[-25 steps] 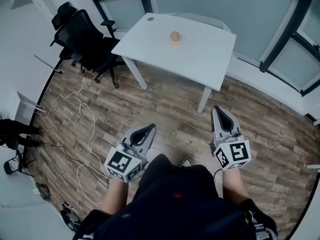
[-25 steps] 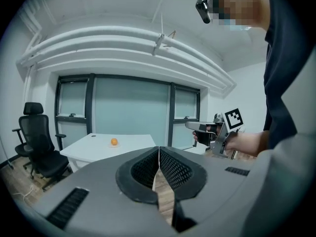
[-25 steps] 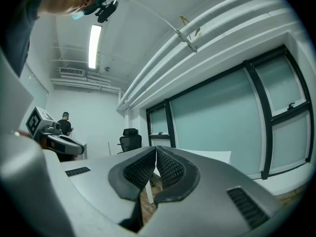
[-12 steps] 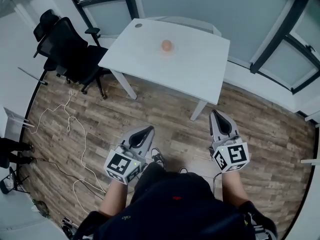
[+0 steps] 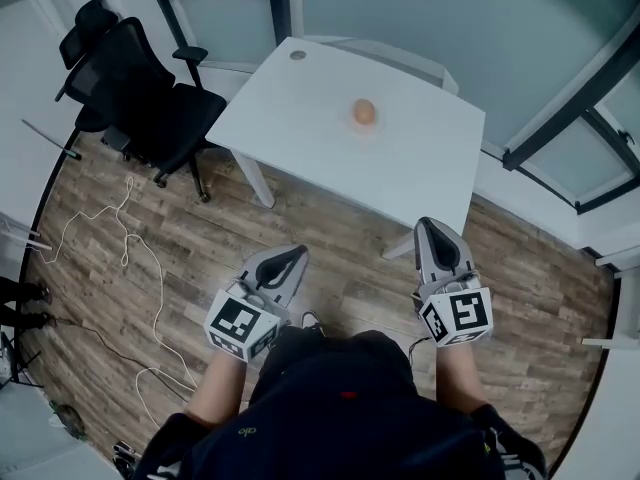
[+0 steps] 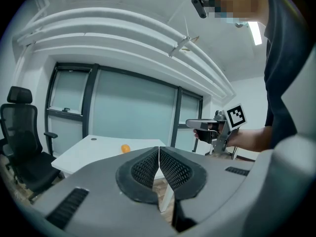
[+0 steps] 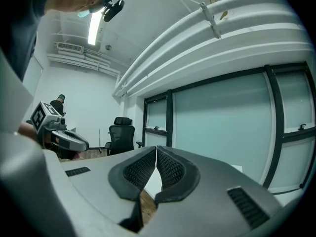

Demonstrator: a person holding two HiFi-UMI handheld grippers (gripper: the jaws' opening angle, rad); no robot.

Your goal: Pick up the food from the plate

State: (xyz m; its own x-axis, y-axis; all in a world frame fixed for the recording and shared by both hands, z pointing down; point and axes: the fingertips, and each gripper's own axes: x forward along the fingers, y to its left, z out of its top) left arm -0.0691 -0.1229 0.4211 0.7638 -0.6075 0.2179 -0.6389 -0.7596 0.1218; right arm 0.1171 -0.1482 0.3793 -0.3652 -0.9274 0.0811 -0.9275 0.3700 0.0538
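Compared with a second ago, the person has stepped closer, so in the head view the table (image 5: 420, 158) sits nearer both claws. The food (image 5: 364, 112), a small orange lump, lies mid-table, far ahead of the left claw (image 5: 298, 253) and right claw (image 5: 431, 226) and well apart from both; I cannot make out a plate under it. This looks like the approach step: next comes more travel forward, then opening one claw around the food. In the left gripper view the pads meet on nothing, and the food shows far off, just left of the tips. In the right gripper view the pads also meet, empty; the food is out of sight.
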